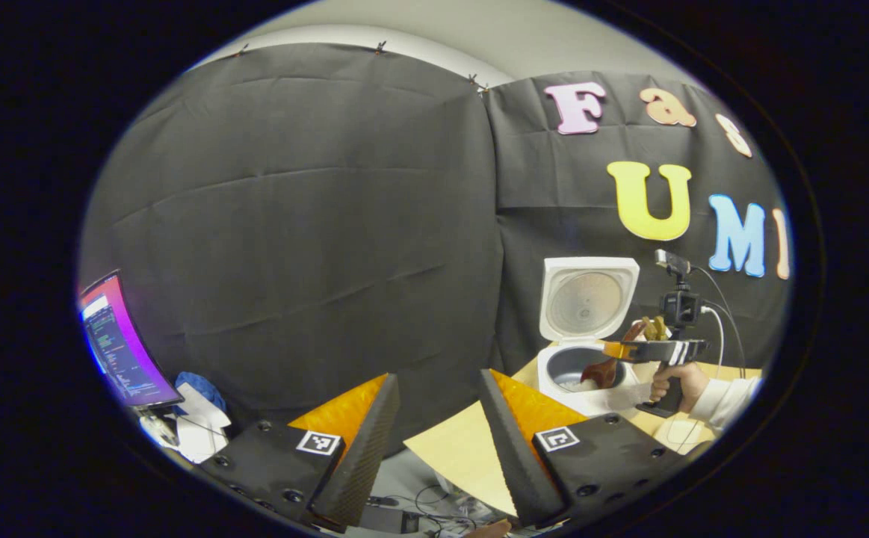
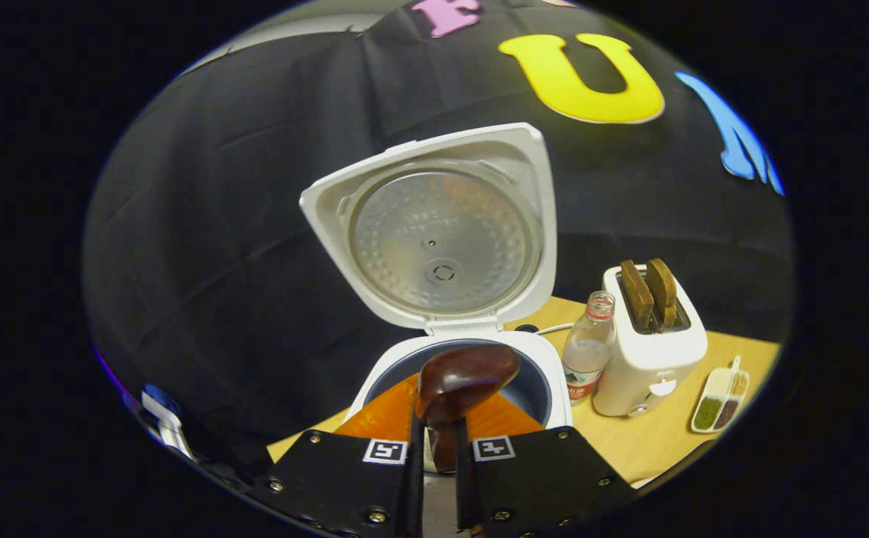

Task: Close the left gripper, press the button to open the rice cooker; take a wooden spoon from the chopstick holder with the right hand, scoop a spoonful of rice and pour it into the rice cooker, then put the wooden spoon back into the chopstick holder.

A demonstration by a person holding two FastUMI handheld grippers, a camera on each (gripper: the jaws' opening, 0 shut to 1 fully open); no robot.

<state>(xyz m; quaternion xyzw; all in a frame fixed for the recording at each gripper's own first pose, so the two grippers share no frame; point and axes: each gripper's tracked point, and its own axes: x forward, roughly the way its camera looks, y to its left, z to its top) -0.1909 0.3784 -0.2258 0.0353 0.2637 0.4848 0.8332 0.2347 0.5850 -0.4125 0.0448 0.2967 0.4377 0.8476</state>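
Note:
The white rice cooker [image 1: 587, 373] stands with its lid [image 2: 441, 232] swung up and its dark inner pot [image 2: 533, 390] exposed. My right gripper [image 2: 438, 432] is shut on the handle of the dark wooden spoon [image 2: 464, 377], whose bowl hangs over the pot's mouth. In the left gripper view a hand holds that right gripper [image 1: 651, 350] beside the cooker, the spoon [image 1: 602, 370] dips into the pot, and some white rice [image 1: 576, 385] lies inside. My left gripper [image 1: 438, 377] is off to the left of the cooker, open, with nothing between its fingers.
A plastic bottle [image 2: 585, 355] stands right of the cooker, then a white toaster [image 2: 654, 351] with two bread slices and a small divided dish [image 2: 719, 403]. The wooden table [image 1: 464, 456] ends near my left gripper. A monitor [image 1: 116, 344] stands at far left.

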